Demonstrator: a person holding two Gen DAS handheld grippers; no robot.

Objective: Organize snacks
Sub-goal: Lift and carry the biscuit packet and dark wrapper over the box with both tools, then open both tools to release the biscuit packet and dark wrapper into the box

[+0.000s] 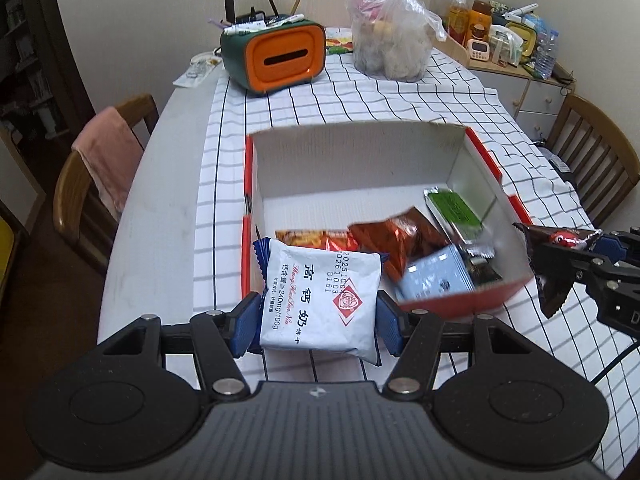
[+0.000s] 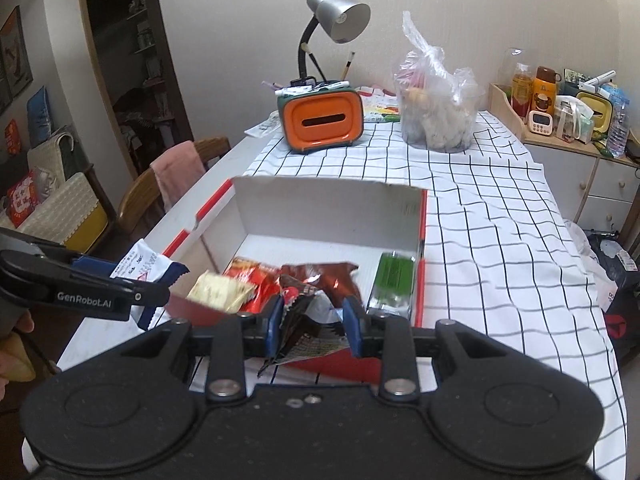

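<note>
My left gripper is shut on a white and blue biscuit packet, lifted just in front of the near edge of a red and white cardboard box. My right gripper is shut on a dark brown snack wrapper, held above the box's near wall. Inside the box lie a red-brown foil bag, an orange packet, a light blue packet and a green packet. Each gripper also shows in the other view: the right gripper and the left gripper.
An orange and green pen-holder box and a clear plastic bag of food stand at the far end of the checked tablecloth. A desk lamp rises behind. Wooden chairs flank the table; a side cabinet holds bottles.
</note>
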